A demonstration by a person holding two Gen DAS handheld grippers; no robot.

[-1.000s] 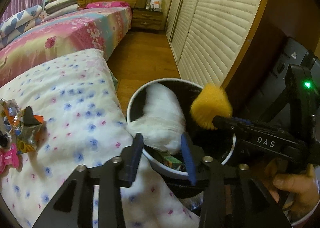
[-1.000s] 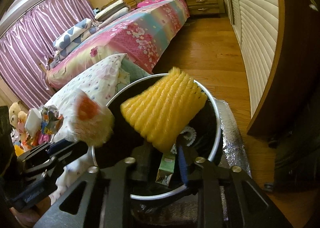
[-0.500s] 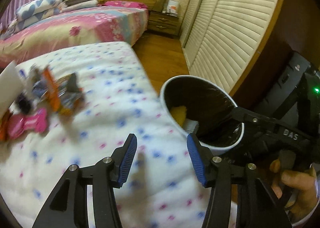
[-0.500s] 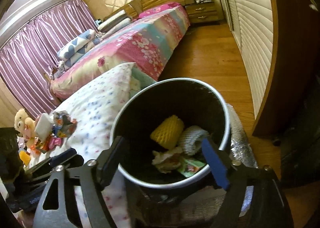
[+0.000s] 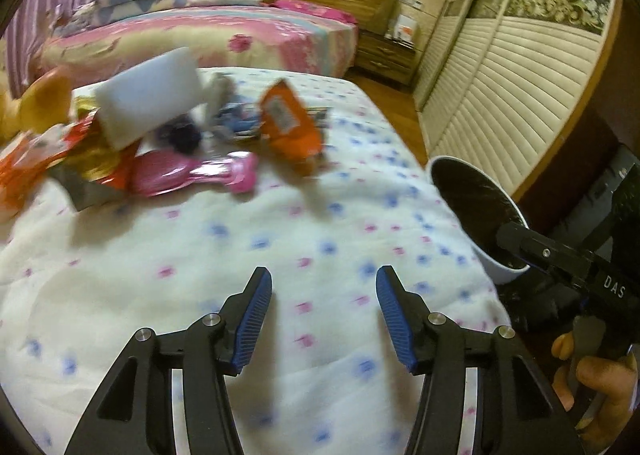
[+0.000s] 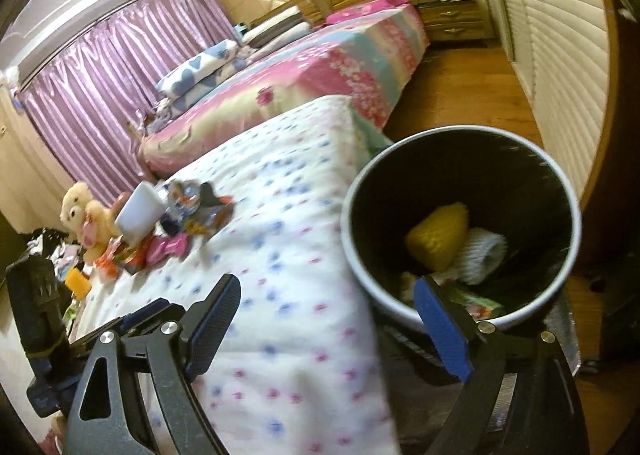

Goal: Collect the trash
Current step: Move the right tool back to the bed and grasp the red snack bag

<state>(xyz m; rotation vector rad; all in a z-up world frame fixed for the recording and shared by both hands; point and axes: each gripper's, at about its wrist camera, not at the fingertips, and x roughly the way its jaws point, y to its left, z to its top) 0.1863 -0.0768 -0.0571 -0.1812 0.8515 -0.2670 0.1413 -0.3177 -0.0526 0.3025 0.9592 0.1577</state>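
Observation:
A white bin with a black liner (image 6: 460,223) stands at the bed's right edge and holds a yellow foam net (image 6: 438,241), a white foam net (image 6: 482,257) and wrappers. It also shows in the left wrist view (image 5: 476,211). A pile of trash lies on the dotted quilt: an orange wrapper (image 5: 290,127), a pink wrapper (image 5: 192,175), a white block (image 5: 148,95). The pile shows in the right wrist view (image 6: 180,227). My left gripper (image 5: 324,315) is open and empty above the quilt. My right gripper (image 6: 332,319) is open and empty at the bin's near rim.
A plush toy (image 6: 82,215) sits beyond the pile at the left. A second bed with a pink floral cover (image 6: 320,67) lies behind. Slatted wardrobe doors (image 5: 500,95) run along the right, past a strip of wooden floor (image 6: 460,95).
Both grippers let go of their foam nets into the bin and opened. The left gripper swung left from the bin toward the trash pile. The right gripper drew back slightly left.

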